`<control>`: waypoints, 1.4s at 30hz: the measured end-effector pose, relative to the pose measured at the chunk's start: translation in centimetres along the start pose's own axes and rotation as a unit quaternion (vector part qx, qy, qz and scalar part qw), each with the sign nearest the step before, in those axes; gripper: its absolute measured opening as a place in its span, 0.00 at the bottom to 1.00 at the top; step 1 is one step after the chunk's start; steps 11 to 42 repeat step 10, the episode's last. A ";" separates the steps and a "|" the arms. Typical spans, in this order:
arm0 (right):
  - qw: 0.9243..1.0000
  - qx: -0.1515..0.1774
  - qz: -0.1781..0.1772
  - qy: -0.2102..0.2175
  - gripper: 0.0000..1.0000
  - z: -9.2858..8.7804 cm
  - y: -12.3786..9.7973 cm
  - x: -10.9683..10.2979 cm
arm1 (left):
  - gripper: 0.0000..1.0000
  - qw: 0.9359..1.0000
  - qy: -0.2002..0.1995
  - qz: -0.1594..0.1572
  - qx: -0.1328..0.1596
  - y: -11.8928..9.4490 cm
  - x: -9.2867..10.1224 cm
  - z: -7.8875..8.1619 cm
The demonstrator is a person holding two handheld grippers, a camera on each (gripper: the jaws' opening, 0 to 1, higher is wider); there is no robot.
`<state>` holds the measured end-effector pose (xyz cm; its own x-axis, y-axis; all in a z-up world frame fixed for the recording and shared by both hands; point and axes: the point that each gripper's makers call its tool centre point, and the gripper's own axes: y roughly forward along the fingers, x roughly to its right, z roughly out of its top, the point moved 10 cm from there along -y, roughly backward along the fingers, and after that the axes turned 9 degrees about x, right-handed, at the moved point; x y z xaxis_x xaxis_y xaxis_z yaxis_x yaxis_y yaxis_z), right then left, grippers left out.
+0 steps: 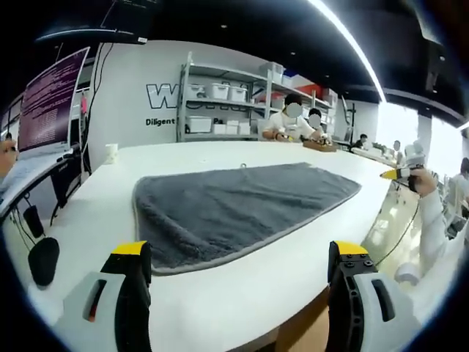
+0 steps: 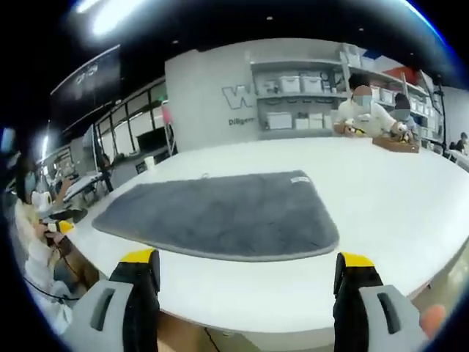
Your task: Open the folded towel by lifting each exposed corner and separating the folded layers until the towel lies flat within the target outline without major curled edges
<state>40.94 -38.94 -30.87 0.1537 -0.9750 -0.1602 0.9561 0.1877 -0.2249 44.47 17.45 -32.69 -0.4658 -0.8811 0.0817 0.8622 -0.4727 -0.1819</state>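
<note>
In the left gripper view, the left gripper [image 1: 238, 271] has its two yellow-tipped jaws rising from the bottom edge, set wide apart with nothing between them. They hang over the near edge of a white tabletop [image 1: 220, 304]. Just beyond them a grey towel [image 1: 234, 209] lies spread on the tabletop, its surface mostly smooth, its near corner close to the left jaw and its far end reaching toward the right. At the right edge of this view a sleeved arm holds another yellow-tipped gripper [image 1: 401, 174], well apart from the towel; whether its jaws are apart cannot be told. A screen [image 1: 51, 99] with lines of text stands at the left, and white shelves [image 1: 223, 103] with storage boxes stand against the far wall, where two people [image 1: 293, 121] sit at the far side of the tabletop. In the right gripper view, the right gripper [image 2: 248, 282] also has its jaws wide apart and empty, above the tabletop's near edge. The towel [image 2: 220, 213] lies flat ahead of them, slightly left of centre, with a small label [image 2: 299, 179] at its far right corner. Two seated people [image 2: 363, 110] and the shelves [image 2: 300, 92] show behind it, and a person [image 2: 33, 227] sits at the left edge.
</note>
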 end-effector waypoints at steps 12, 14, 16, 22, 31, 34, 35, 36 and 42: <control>1.000 0.005 -0.007 0.002 0.99 0.5 0.0 0.6 | 1.00 1.000 0.003 -0.008 0.004 1.2 0.7 1.0; 1.000 0.005 -0.007 0.002 0.99 0.5 0.0 0.6 | 1.00 1.000 0.003 -0.008 0.004 1.2 0.7 1.0; 1.000 0.005 -0.007 0.002 0.99 0.5 0.0 0.6 | 1.00 1.000 0.003 -0.008 0.004 1.2 0.7 1.0; 1.000 0.005 -0.007 0.002 0.99 0.5 0.0 0.6 | 1.00 1.000 0.003 -0.008 0.004 1.2 0.7 1.0; 1.000 0.005 -0.007 0.002 0.99 0.5 0.0 0.6 | 1.00 1.000 0.003 -0.008 0.004 1.2 0.7 1.0; 1.000 0.005 -0.007 0.002 0.99 0.5 0.0 0.6 | 1.00 1.000 0.003 -0.008 0.004 1.2 0.7 1.0; 1.000 0.005 -0.007 0.002 0.99 0.5 0.0 0.6 | 1.00 1.000 0.003 -0.008 0.004 1.2 0.7 1.0; 1.000 0.005 -0.007 0.002 0.99 0.5 0.0 0.6 | 1.00 1.000 0.003 -0.008 0.004 1.2 0.7 1.0; 1.000 0.005 -0.007 0.002 0.99 0.5 0.0 0.6 | 1.00 1.000 0.003 -0.008 0.004 1.2 0.7 1.0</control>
